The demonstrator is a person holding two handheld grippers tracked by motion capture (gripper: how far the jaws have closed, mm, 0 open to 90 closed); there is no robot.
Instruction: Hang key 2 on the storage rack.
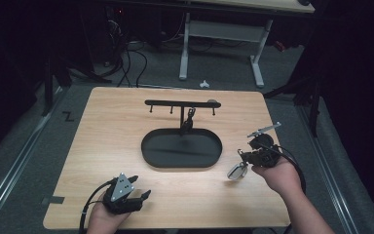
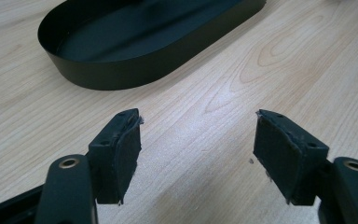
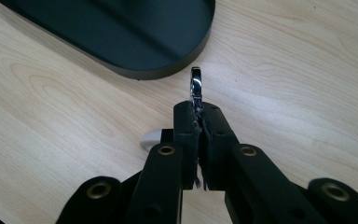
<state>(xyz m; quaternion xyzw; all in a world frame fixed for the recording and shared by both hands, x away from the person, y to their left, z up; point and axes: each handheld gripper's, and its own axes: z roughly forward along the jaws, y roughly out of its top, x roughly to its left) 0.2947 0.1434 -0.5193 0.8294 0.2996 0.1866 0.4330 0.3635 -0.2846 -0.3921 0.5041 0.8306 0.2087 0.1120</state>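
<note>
The right tool [image 1: 251,157] is clenched on a shiny metal spoon [image 1: 236,171], lifted just above the worktop [image 1: 102,146] right of the black oval tray [image 1: 148,153]. Its long axis slopes, bowl end pointing down-left and nearer. The left tool [image 1: 136,195] rests released at the near edge

high view dim and grainy; room around the table [image 1: 126,146] nearly black, tabletop the one lit patch, light from above. soft shadow under the tray [image 1: 181,147] rim. detail coarse, small parts smeared. left gripper view brighter, pale sheen on the wood between the pads [image 2: 126,154]; pads sharp, tray edge at top slightly soft. right gripper view evenly lit, bright glare on the metal piece [image 3: 196,86]; near links at the bottom blurred, wood grain crisp, dark shadow beside the tray wall.
</note>
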